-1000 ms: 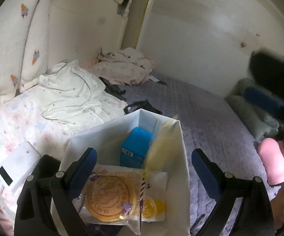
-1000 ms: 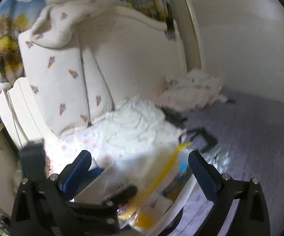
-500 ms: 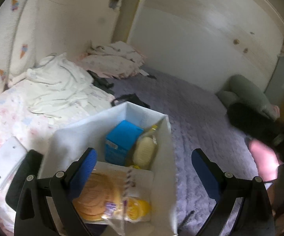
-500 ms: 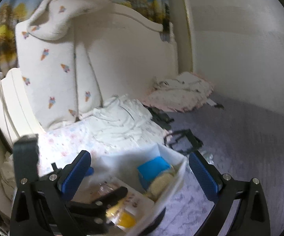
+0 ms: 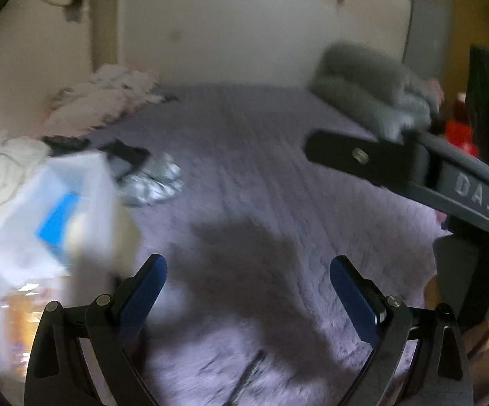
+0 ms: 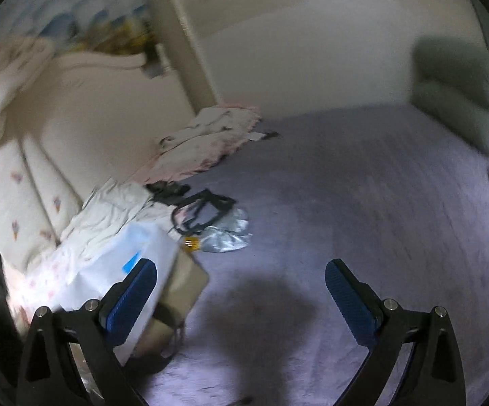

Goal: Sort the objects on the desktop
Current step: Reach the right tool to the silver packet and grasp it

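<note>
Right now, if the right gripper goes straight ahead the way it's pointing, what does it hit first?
Probably just the purple bedspread. The open right gripper has nothing between its fingers; the white bag sits off to its left. Blur makes depth uncertain.

Your two wrist views look forward, low over the purple bedspread. Both share the white bin at left.

Purple blanket open ahead; white box, probably foil pouch, crowd left
</note>
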